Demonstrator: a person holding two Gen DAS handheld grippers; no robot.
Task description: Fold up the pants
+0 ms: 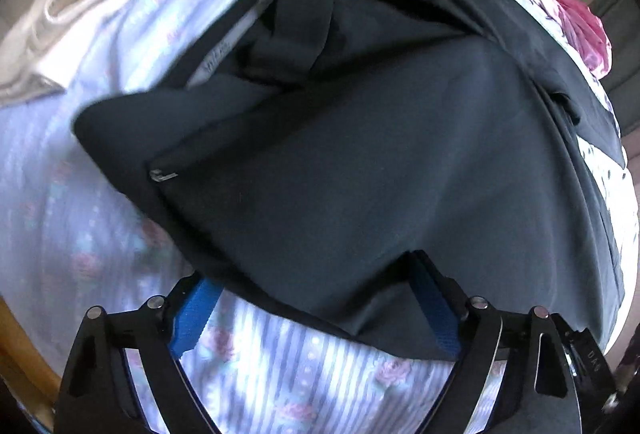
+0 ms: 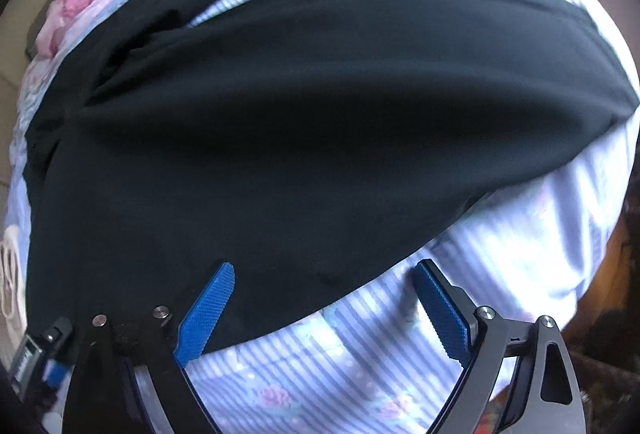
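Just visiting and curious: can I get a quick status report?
Both grippers open: left gripper and right gripper straddle the near edge of the black pants. Pants spread on striped bedsheet, unfolded. Nothing in the way.

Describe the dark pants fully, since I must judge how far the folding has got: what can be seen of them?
The pants are dark, smooth woven cloth, lying spread on the striped floral bedsheet. The waistband with belt loops and a metal hook clasp shows in the left wrist view; one leg stretches across the sheet in the right wrist view, the other behind it. Near edges lie between both grippers' open fingers, ungripped.
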